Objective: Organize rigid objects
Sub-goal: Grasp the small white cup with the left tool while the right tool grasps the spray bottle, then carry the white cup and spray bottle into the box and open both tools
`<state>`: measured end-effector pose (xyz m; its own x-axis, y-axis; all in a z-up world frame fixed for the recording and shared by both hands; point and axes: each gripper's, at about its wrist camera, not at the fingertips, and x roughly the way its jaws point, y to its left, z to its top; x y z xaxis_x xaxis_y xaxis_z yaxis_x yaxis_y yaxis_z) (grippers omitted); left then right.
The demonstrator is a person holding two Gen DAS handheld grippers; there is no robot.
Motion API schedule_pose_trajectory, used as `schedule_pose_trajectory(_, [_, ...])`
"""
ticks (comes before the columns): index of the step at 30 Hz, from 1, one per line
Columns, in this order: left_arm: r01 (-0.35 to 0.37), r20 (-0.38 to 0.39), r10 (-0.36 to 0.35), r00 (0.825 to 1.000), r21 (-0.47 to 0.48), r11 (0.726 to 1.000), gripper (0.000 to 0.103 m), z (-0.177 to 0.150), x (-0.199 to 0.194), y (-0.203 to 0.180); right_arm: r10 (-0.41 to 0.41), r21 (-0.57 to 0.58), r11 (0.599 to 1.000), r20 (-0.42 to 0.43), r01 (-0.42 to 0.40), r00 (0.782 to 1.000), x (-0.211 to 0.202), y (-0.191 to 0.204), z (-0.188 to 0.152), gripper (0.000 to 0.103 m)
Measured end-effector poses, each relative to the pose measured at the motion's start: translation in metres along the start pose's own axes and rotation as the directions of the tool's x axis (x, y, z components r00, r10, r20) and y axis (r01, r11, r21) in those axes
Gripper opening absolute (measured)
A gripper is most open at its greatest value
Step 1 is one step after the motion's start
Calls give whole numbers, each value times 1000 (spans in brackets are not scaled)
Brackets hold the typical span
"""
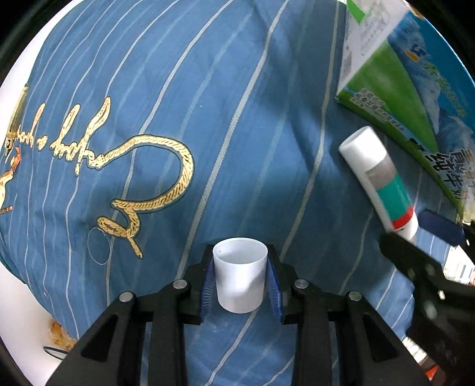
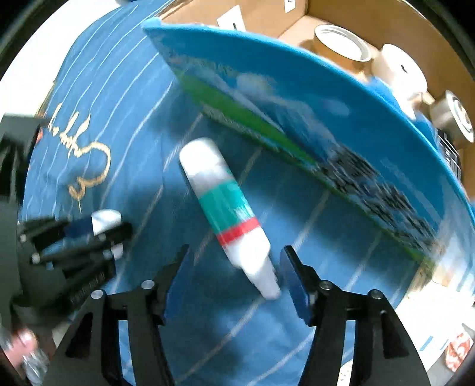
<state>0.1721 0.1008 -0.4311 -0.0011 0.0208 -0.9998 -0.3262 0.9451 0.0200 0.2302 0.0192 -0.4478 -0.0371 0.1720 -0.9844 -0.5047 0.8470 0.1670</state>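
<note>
My left gripper (image 1: pixel 240 277) is shut on a small white plastic cup (image 1: pixel 240 276), held upright just above the blue striped cloth (image 1: pixel 207 118). A white tube with teal and red bands (image 1: pixel 378 178) lies on the cloth to the right, beside a blue and green carton (image 1: pixel 415 89). In the right wrist view the tube (image 2: pixel 228 213) lies between the open jaws of my right gripper (image 2: pixel 234 276), its narrow end close to the right finger. The carton (image 2: pixel 297 124) is just behind it. The left gripper with the cup (image 2: pixel 104 221) shows at the left.
An open cardboard box (image 2: pixel 386 23) behind the carton holds rolls of tape (image 2: pixel 341 44) and a white container (image 2: pixel 400 71). The white tabletop (image 1: pixel 17 297) shows past the cloth's left edge. A small packet (image 2: pixel 458 350) lies at the right wrist view's lower right.
</note>
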Motion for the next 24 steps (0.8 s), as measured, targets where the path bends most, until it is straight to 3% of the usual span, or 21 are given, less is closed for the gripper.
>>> schedule_pose_trajectory(3, [-5,-5,5,1000,-2,1000,29,1,4,11,-28,26,999,-35,29,999,17,2,18,61])
schedule_pose_trajectory(4, [-8,-6,8,1000,-1,1000,29,2,4,13,-36,60,997,-61,40,997,25,-2,19,47])
schedule_pose_trajectory(5, [-10,-8,10,1000,2,1000,29,21,2,21,-41,76,996,-43,44,998,22,-4,18,44])
schedule_pose_trajectory(8, [-12,-1,12,1000,9,1000,29,22,5,27,-46,130,990,-93,58,995,18,-12,1,40])
schedule_pose_trajectory(10, [-10,4,10,1000,22,1000,29,15,5,35,-91,168,979,-149,116,985,15,-17,-21,40])
schedule_pose_trajectory(13, [3,11,-4,1000,61,998,29,0,3,24,-51,312,943,-201,113,978,10,-40,-74,39])
schedule_pose_trajectory(17, [29,4,-30,1000,138,990,29,-20,3,-4,93,559,828,-207,40,974,6,-76,-138,39])
schedule_pose_trajectory(21, [31,-14,-29,999,244,969,29,-37,11,-41,177,636,771,-165,-33,970,4,-94,-155,41])
schedule_pose_trajectory(24, [26,-22,-20,1000,292,956,29,-45,17,-59,138,639,769,-119,-31,983,-12,-120,-148,52])
